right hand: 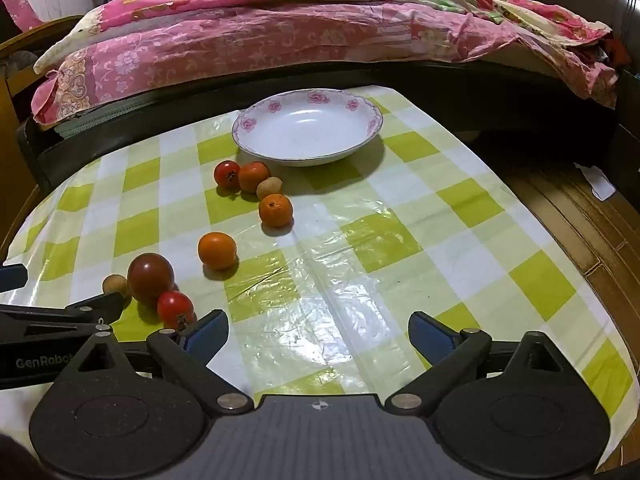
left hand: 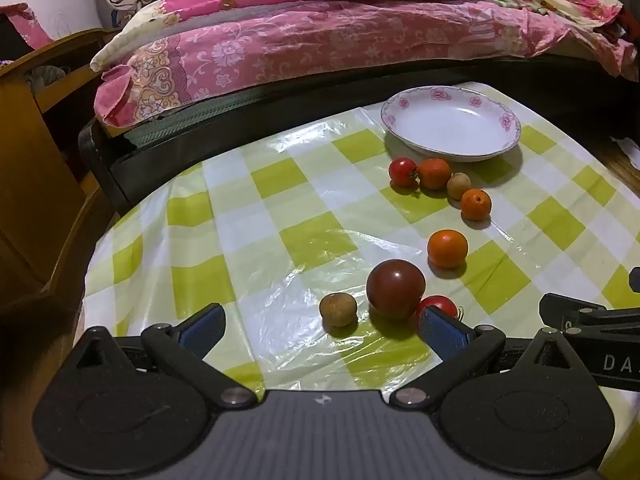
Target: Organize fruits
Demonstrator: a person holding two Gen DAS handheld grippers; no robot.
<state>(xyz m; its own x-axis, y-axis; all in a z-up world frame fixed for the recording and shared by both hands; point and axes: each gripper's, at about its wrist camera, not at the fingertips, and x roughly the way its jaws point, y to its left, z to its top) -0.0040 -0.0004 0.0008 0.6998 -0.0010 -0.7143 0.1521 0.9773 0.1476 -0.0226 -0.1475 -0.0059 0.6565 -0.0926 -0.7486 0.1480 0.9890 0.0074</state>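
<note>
Tomatoes near you are soft and slick; take that dark one across its middle. Both left gripper and right gripper jaws apart, plate empty at twelve o'clock.

Warm, dim indoor light; glare streaks the glossy tablecloth at frame centre. Soft shadows fall toward the camera. Fisheye bends edges; corners vignette black.
</note>
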